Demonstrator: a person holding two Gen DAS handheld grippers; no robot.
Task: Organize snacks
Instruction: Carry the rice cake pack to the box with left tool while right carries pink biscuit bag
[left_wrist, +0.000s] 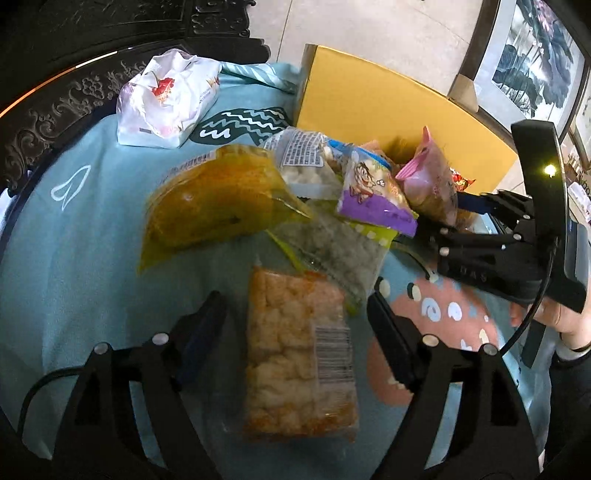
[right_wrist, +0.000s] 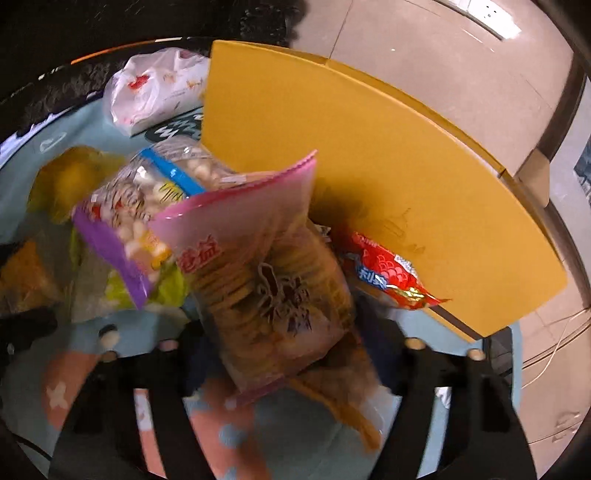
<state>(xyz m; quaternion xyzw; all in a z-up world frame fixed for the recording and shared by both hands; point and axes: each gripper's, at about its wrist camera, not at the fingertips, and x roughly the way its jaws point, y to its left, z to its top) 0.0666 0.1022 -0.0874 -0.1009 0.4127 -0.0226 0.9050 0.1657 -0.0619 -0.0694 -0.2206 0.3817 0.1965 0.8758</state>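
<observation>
A pile of snack bags lies on a light blue cloth (left_wrist: 74, 236). My left gripper (left_wrist: 295, 314) is open, its fingers on either side of a clear bag of orange puffed snacks (left_wrist: 295, 354). Beyond it lie a yellow bag (left_wrist: 210, 199), a green-edged bag of pale pieces (left_wrist: 340, 243) and a purple cartoon bag (left_wrist: 373, 192). My right gripper (right_wrist: 280, 332) is shut on a pink-topped bag of round crackers (right_wrist: 273, 266), also seen in the left wrist view (left_wrist: 432, 181). A red packet (right_wrist: 388, 273) lies against the yellow box (right_wrist: 369, 155).
The yellow box (left_wrist: 376, 110) stands at the back right of the table. A white plastic bag (left_wrist: 166, 99) sits at the back left. A dark carved table edge (left_wrist: 44, 122) rings the cloth. Tiled floor and a framed picture (left_wrist: 532, 62) lie beyond.
</observation>
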